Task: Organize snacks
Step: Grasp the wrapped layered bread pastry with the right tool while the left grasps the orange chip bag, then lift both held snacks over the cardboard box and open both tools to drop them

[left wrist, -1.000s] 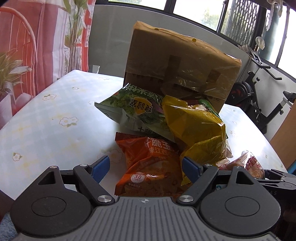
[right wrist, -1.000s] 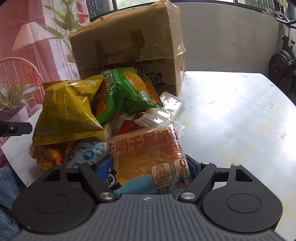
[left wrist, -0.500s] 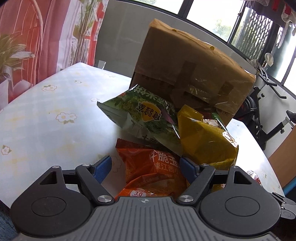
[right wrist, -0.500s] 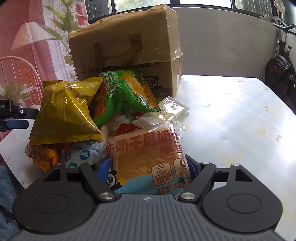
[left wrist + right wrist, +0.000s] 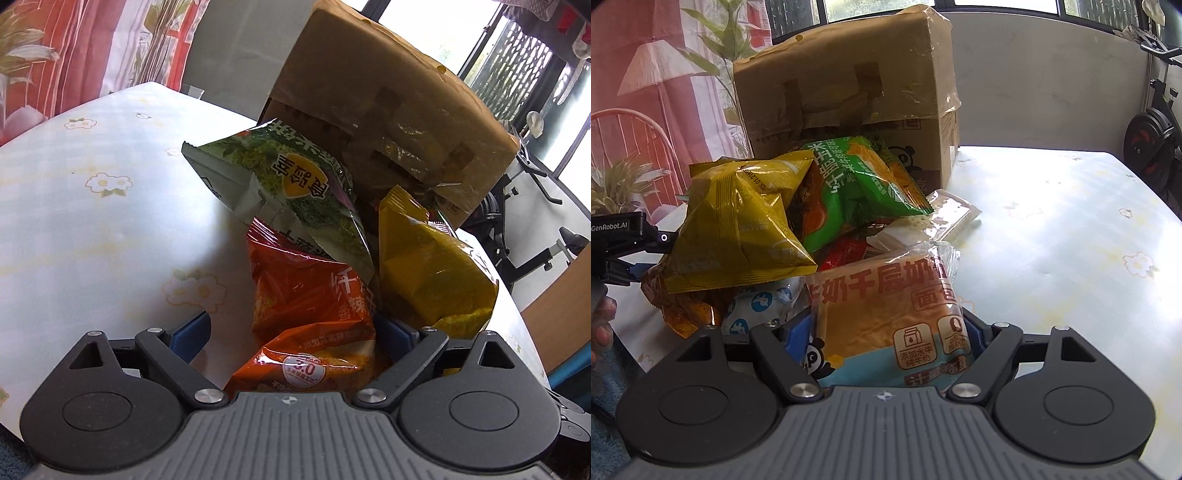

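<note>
Two hand-held grippers flank the pile: the left hand-held gripper (image 5: 291, 332), jaws opening, straddles the orange bag (image 5: 310, 306) lying lengthwise dead ahead on the table (image 5: 92, 229), while the right hand-held gripper (image 5: 886, 339) clamps the bread pack (image 5: 886, 314).

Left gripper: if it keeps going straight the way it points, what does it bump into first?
Most likely the orange snack bag, already lying between the left gripper and its opening jaws. Beyond it sit the green bag and the cardboard box, though depth is hard to judge.
</note>
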Demonstrator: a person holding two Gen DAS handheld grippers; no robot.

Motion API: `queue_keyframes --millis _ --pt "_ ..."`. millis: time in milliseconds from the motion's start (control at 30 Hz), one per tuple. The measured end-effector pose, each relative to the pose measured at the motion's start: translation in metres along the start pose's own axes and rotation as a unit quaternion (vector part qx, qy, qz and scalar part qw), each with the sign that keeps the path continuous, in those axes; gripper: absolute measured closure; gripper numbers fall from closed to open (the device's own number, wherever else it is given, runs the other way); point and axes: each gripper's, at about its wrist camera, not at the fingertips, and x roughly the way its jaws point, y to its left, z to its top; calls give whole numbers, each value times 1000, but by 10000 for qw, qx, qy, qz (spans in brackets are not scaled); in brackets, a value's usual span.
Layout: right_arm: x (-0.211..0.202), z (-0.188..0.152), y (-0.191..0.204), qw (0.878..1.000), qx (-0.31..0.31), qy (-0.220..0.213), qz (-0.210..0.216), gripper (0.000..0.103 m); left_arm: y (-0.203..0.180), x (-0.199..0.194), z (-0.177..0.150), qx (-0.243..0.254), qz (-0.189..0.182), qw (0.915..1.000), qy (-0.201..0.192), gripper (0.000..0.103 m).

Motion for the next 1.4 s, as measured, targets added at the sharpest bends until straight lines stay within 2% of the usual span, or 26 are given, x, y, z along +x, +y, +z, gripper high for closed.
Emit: queue_keyframes --millis 167,267,367,500,700,967,1100,1200,1400 --pt "0 0 -1 10000 8 -21 0 24 3 5 -1 -212 -140 9995 163 6" --pt "-1 -2 0 10000 8 -33 0 24 1 4 -4 -163 -195 9994 222 9" --pt "-2 -2 0 10000 9 -37 2 24 1 3 -5 -144 -511 9983 246 31" --pt "-3 -1 -1 10000 21 -27 4 24 -5 -9 -5 152 -531 9982 250 39" --pt "-6 0 -1 10000 17 -64 -3 24 0 -32 3 190 13 9998 -83 40" --pt "-12 2 -8 9992 142 -101 -363 24 9 -57 19 140 766 9950 -624 40" --pt "-18 3 -17 9978 385 -175 -518 24 15 -62 24 21 853 9936 -739 40" --pt "-21 3 -22 9970 504 -208 -556 24 17 -64 23 38 1048 9916 -759 40" --pt "-22 3 -18 9974 419 -228 -533 24 27 -75 26 -67 1311 9869 -943 40"
